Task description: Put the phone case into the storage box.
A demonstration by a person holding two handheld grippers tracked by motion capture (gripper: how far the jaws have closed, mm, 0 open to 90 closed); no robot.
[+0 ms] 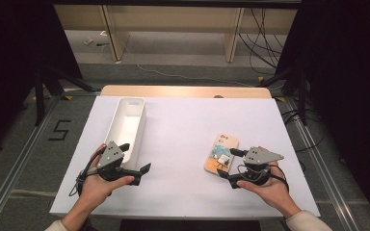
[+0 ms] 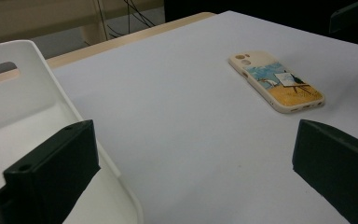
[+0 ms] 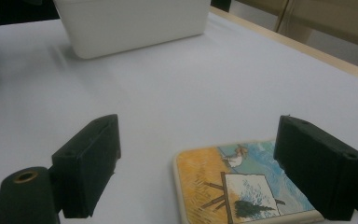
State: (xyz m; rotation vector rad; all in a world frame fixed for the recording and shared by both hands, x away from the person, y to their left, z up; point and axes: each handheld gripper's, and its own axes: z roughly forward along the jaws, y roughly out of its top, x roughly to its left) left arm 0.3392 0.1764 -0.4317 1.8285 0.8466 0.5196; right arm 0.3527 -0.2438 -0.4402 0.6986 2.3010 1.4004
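A phone case (image 1: 221, 153) with a painted picture of an easel lies flat on the white table at the right. My right gripper (image 1: 229, 164) stands open at its near end. In the right gripper view the case (image 3: 233, 186) lies partly between the wide-apart jaws of that gripper (image 3: 205, 163), and the right jaw hangs over its edge without pressing on it. My left gripper (image 1: 136, 158) is open beside the near end of a long white bin (image 1: 127, 127). In the left gripper view its left jaw sits over the bin's rim (image 2: 18, 107), and the case (image 2: 277, 81) lies farther off.
The table's white sheet (image 1: 183, 130) lies bare between the bin and the case. The bin (image 3: 130, 23) looks empty. A wooden table edge (image 1: 185, 91) runs along the back, with cables and stand legs on the floor beyond.
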